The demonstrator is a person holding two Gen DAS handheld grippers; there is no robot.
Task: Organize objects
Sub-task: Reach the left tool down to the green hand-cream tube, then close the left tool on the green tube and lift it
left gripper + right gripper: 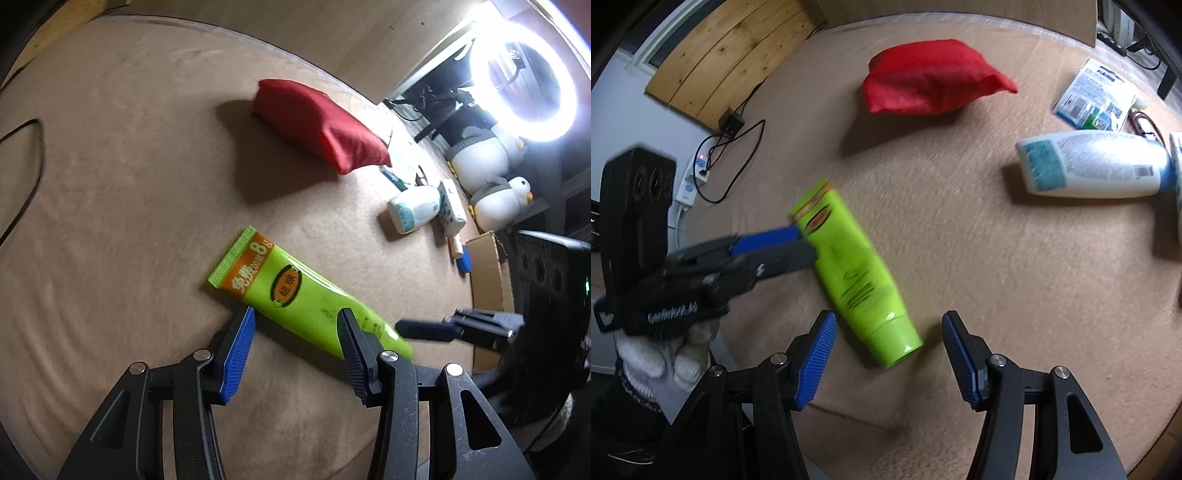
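- Nearest the left wrist camera, the left tongs (295, 317) stand wide, blue ribbed pads apart, holding nothing; the lime-green tube (295, 291) lies flat on the bench (129, 184) between and just past their tips.
- Printed on the tube's orange band is a large white "8" with smaller characters beside it that are too blurred to read; a dark oval badge with two characters sits mid-body.
- In the right wrist view the same tube (853, 273) lies with its cap towards the camera, crimped end away, dark scribbled marks on its body.
- Right tongs (888, 321) are also wide and hold nothing, the cap end of the tube lying between their tips without touching either pad.
- From the left of that view the left tongs (798, 245) reach in level, carried by a white-gloved hand (665, 354); white lettering on the tool's body is too blurred to read. Their tips touch or nearly touch the tube's crimped end.
- Further back lies a red cloth pouch (931, 74), well apart from the tube.
- To the right, a white bottle (1097, 166) lies on its side, showing a teal label and a barcode; the fine print is unreadable.
- Behind it lies a blue-and-white packet (1093, 96), text illegible.
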